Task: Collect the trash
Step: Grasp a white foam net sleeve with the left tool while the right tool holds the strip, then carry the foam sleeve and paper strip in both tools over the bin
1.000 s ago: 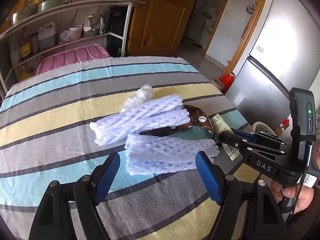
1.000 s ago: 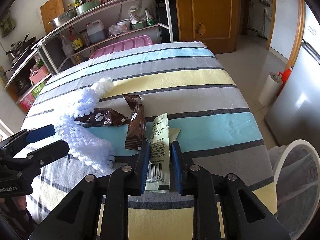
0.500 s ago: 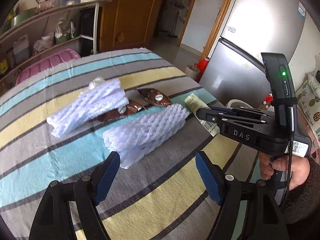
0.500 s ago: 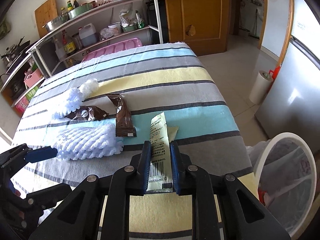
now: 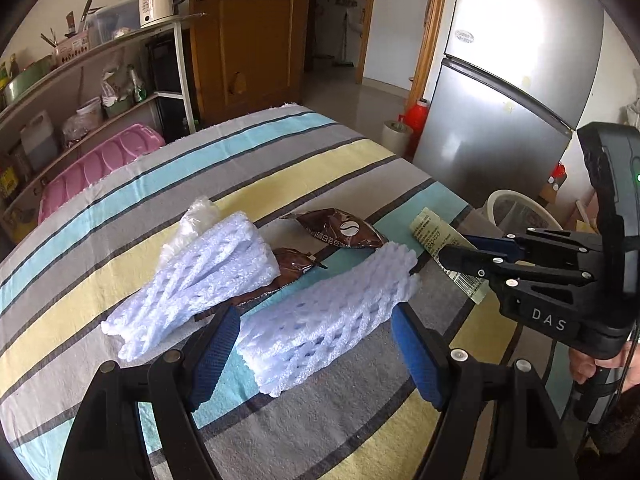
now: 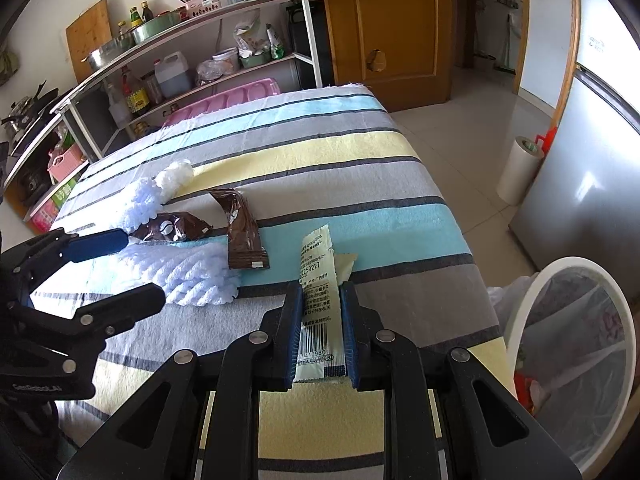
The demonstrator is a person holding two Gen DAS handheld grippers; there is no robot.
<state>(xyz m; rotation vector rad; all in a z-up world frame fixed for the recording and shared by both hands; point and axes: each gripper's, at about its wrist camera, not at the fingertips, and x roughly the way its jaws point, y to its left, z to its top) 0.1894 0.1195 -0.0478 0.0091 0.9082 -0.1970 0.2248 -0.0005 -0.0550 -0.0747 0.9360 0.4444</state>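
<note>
- Right tool (image 6: 320, 332) is gripping a pale green wrapper (image 6: 318, 300) by its long edges, jaws narrow, with the barcoded end sitting between the pads; the far end is sticking out over the striped surface (image 6: 360, 184).
- Thin film like this is likely bowing between the pads, so it could slip out if the hand swings fast toward the white bin (image 6: 576, 360) at the near right corner of the surface.
- That bin is standing lower than the surface edge with its liner (image 6: 592, 344) sagging inward; a wrapper let go too early could be landing on the rim or the floor.
- Left tool (image 5: 316, 344) is hovering with its jaws wide either side of the near foam net sleeve (image 5: 328, 320), not pressing on it.
- Foam this soft is springy; a squeeze near its end could be popping it free, or could be catching the brown sachet (image 5: 292, 270) half tucked under the second foam sleeve (image 5: 200, 280).
- Both tools are working close together, so they could be knocking into each other or dragging the cloth and shifting the other brown sachet (image 5: 340, 234) and the crumpled clear plastic (image 5: 192, 224).
</note>
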